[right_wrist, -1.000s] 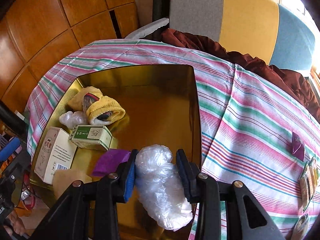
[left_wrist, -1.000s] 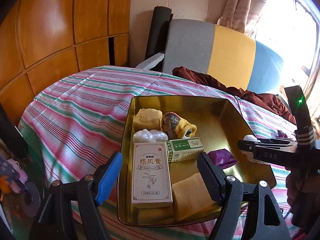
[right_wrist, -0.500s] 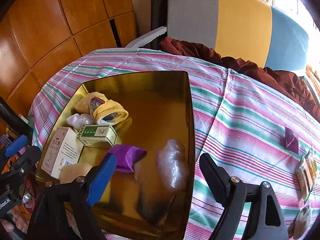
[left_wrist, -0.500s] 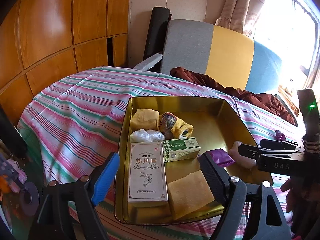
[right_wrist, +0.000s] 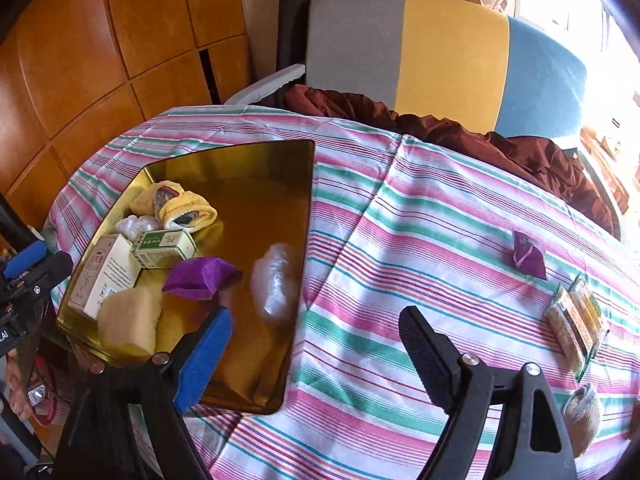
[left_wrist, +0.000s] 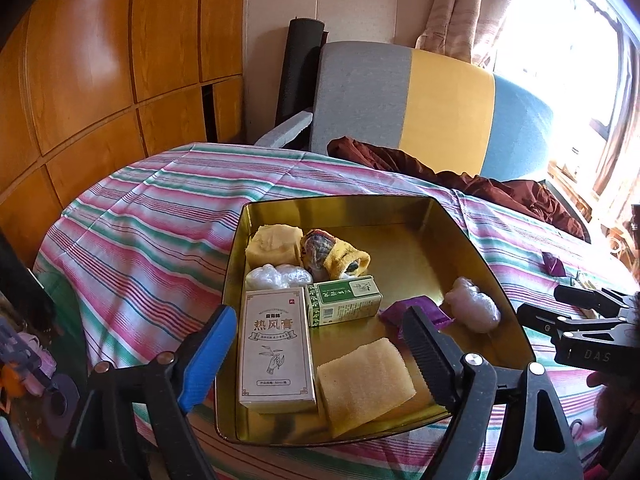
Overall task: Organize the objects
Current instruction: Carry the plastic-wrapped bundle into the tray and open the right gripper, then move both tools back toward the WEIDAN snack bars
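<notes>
Left view: the left gripper [left_wrist: 316, 344] is opening over the tray [left_wrist: 440, 208], empty; a bag [left_wrist: 474, 309] lies at three o'clock. Right view: the right gripper [right_wrist: 312, 344] gapes empty; the pouch [right_wrist: 527, 254] at two o'clock could slide on the cloth [right_wrist: 400, 220] if nudged.

The place was a home, most likely a living or bedroom corner. Glossy wooden cabinet panels [left_wrist: 120, 80] lined the wall at the far left edge of the bench [right_wrist: 400, 240], which wore a striped household cloth. Beyond its far edge stood a sofa [left_wrist: 420, 100] in grey, yellow and blue blocks, with a crumpled maroon cloth [right_wrist: 480, 140] on it. A patterned curtain [left_wrist: 460, 8] hung beside a bright window [left_wrist: 560, 60].
</notes>
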Available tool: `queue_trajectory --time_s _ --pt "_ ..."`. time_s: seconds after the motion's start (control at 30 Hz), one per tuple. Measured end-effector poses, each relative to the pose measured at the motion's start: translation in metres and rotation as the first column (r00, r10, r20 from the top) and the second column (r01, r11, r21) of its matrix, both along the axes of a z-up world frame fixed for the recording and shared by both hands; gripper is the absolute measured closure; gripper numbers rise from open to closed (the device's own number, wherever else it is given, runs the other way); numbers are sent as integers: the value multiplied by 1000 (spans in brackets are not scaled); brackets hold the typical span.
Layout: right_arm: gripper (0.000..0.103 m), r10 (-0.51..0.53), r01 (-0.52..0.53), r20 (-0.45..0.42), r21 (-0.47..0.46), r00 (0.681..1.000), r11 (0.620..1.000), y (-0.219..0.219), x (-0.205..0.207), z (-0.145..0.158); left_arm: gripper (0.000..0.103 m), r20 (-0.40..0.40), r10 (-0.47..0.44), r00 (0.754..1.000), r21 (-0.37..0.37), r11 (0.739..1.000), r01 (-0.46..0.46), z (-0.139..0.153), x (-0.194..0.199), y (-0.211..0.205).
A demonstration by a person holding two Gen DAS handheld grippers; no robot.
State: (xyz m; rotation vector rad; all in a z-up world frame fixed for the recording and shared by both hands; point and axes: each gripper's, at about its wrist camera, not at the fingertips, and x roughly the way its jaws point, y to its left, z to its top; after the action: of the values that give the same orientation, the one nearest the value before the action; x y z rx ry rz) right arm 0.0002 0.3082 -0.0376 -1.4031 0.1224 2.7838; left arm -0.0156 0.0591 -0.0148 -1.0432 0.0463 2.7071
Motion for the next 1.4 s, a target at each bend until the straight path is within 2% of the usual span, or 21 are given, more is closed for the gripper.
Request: queue_trajectory --time_s 0.3,0.43,0.53,0.63,0.73,0.8,0.9,0.93,1.0,1.1,1.27,1.4 --pt "16 -167 167 17 3 986 986 81 29 1 17 1 -60 998 -20 998 60 2 3 22" --pt "16 -281 281 9 10 960 960 129 47 8 17 -2 -103 995 -32 994 103 4 5 38" --pt "16 -379 379 -5 6 925 925 170 63 16 17 -6 -140 990 -38 989 140 6 7 52" --pt "16 -485 485 -22 -9 874 875 211 79 22 16 -10 -182 983 -45 982 181 8 10 68" --pt "16 -588 587 -29 -45 808 809 250 97 19 16 -8 -230 973 -47 972 230 11 12 87" --pt "16 -665 662 -24 -77 746 746 272 112 12 16 -3 -262 965 -49 964 262 13 14 100" --pt "16 -764 753 36 -207 644 625 302 135 -3 16 3 -313 950 -50 949 312 15 17 123" --pt "16 -785 769 49 -244 618 590 309 141 -6 16 8 -333 943 -51 942 333 15 19 132" --pt "16 -811 788 50 -281 583 549 317 151 -6 16 30 -370 928 -43 927 371 14 21 151" --pt "16 -817 788 64 -318 573 528 321 155 -8 16 83 -432 898 -4 901 434 10 22 185" --pt "16 -807 770 47 -337 589 542 319 154 -5 16 169 -511 843 44 858 512 1 22 253" --pt "16 -807 758 23 -360 590 544 320 157 -2 17 272 -548 791 93 833 545 -16 16 310"
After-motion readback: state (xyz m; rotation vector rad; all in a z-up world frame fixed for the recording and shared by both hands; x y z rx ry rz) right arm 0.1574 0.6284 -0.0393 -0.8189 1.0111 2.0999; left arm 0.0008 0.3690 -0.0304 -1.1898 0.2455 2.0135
